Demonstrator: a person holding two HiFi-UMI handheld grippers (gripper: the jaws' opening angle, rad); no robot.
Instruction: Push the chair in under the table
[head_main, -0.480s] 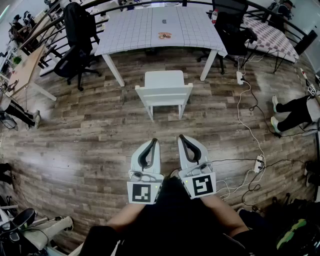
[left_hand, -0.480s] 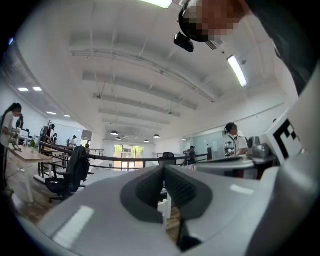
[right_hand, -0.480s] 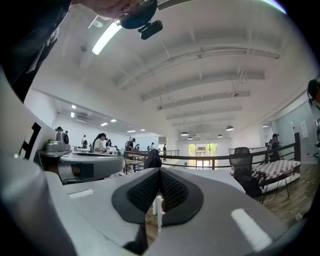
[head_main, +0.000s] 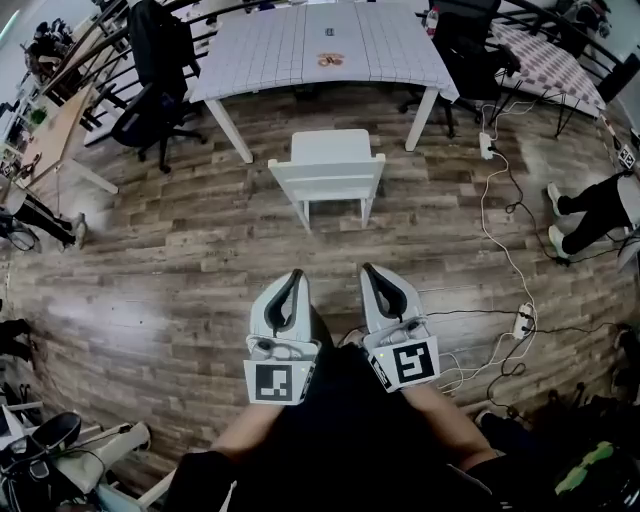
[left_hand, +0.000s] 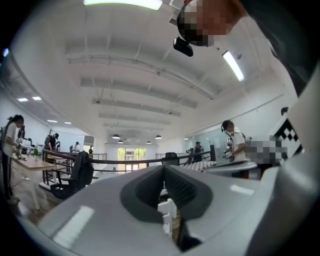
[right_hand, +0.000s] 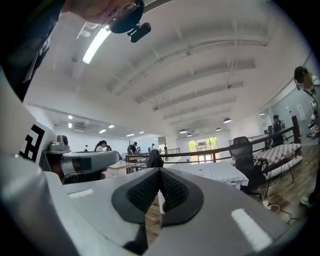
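Note:
A white chair (head_main: 328, 170) stands on the wood floor, pulled out from the white table (head_main: 270, 50) behind it, its backrest facing me. Both grippers are held side by side in front of my body, well short of the chair. My left gripper (head_main: 296, 273) is shut with nothing in it, and so is my right gripper (head_main: 366, 268). Through the gap under the left gripper's (left_hand: 163, 170) pads a bit of the chair (left_hand: 167, 215) shows. Past the right gripper (right_hand: 159, 172) the table top (right_hand: 215, 172) is visible.
Black office chairs stand at the table's left (head_main: 150, 90) and right (head_main: 470, 50). A white cable with power strips (head_main: 521, 320) trails across the floor on the right. A seated person's legs (head_main: 590, 215) reach in at the right edge. A wooden desk (head_main: 50, 140) is at the left.
Both grippers have edged a little forward toward the chair, and the view has shifted slightly. The chair stands where it stood.

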